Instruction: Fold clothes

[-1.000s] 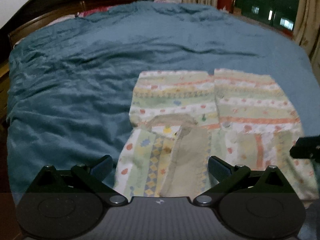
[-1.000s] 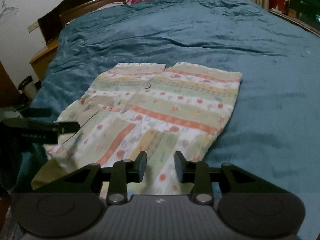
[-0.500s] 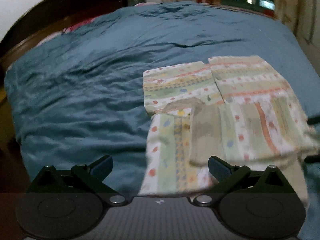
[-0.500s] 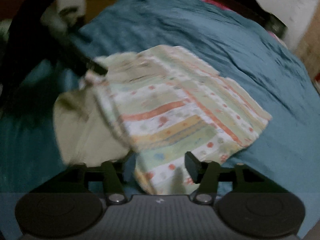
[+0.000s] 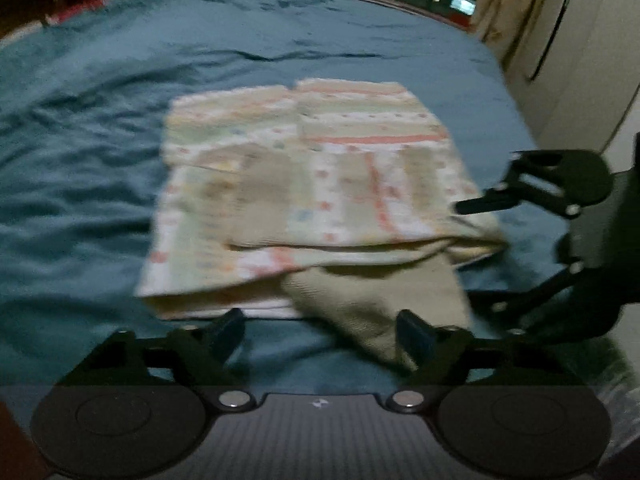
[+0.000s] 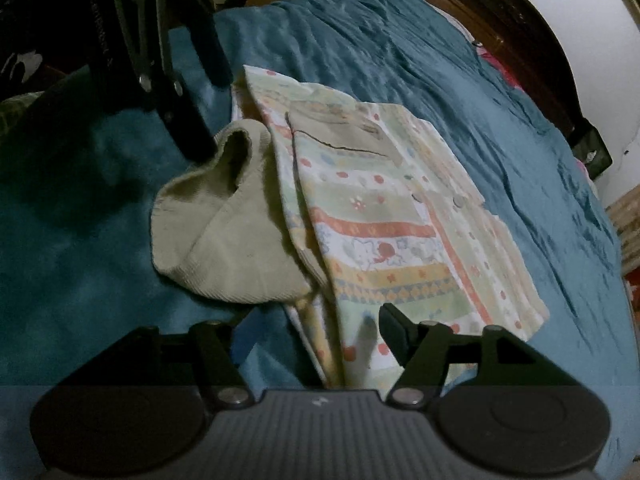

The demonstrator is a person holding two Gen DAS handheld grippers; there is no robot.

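Note:
A pastel patterned garment [image 5: 312, 168] [image 6: 380, 208] lies in layers on the teal bed cover [image 5: 120, 80] [image 6: 440, 60]. A beige ribbed part [image 5: 372, 300] [image 6: 224, 240] sticks out from under its near edge. My left gripper [image 5: 320, 332] [image 6: 214, 116] hovers at that edge, jaws closing. The beige part reaches in beside its right finger, and the pads do not press on it. My right gripper [image 6: 320, 320] [image 5: 464, 250] is at the garment's side edge, jaws opening. The layered edge lies between its fingers, ungripped, and the cloth hides its left fingertip.
A dark wooden headboard [image 6: 520, 20] runs along the bed's far end. Curtains [image 5: 508, 12] and a pale wall [image 5: 580, 80] stand past the bed's right side. Teal cover stretches wide to the left of the garment and beyond it.
The garment now lies doubled over with the beige part poking out. The right gripper rolled, swung round to the garment's side and widened its jaws. The left jaws have narrowed.

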